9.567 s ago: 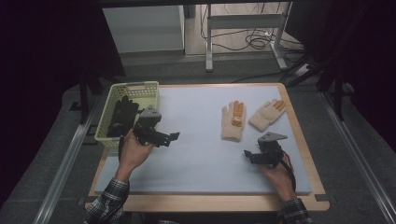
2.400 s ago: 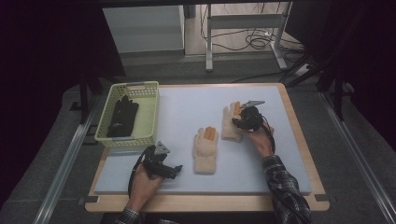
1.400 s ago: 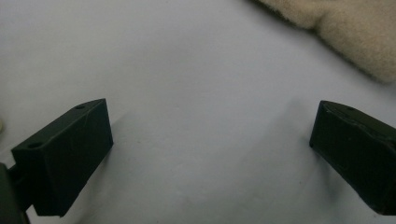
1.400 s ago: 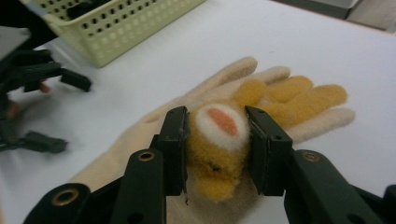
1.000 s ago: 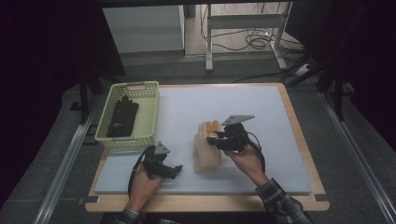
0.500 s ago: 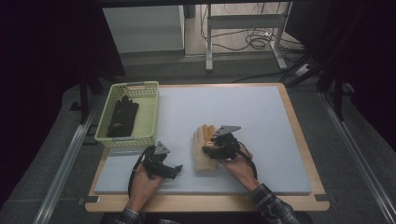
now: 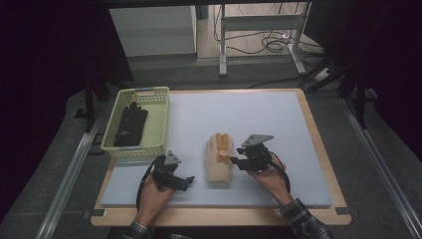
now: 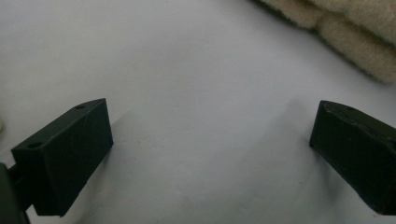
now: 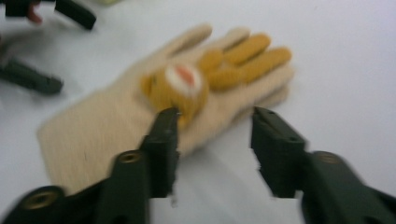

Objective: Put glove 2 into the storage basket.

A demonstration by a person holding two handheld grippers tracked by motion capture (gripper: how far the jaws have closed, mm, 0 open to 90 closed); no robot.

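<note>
1. High view: a pale mat point(image 7: 278, 124) covers a wooden table point(image 7: 318, 144), with a narrow wood border showing at the right and near edges. Cream gloves with orange fingers point(image 7: 219, 159) lie stacked near the middle of the mat's front half, cuffs toward the person. The right gripper point(image 7: 234, 160) sits at the gloves' right edge, just beside the orange fingers. The left gripper point(image 7: 188, 181) rests on the mat just left of the cuffs, apart from them. A yellow basket point(image 7: 160, 119) holding a black glove point(image 7: 130, 124) stands at the mat's left edge. The far half and the right side of the mat lie open.

2. Left gripper view: the two black jaws stand wide apart over bare mat point(image 8: 201, 93), nothing between them. A fuzzy cream glove edge point(image 8: 355, 42) crosses the upper right corner, clear of both jaws.

3. Right gripper view, blurred: the jaws have just been closing and stand partly apart. One jaw overlaps the near edge of the gloves point(image 9: 154, 112) below a round orange patch point(image 9: 180, 86); the other stands over bare mat beside them. I cannot tell whether a pad touches the fabric. The left gripper point(image 9: 37, 46) shows beyond the cuffs.
</note>
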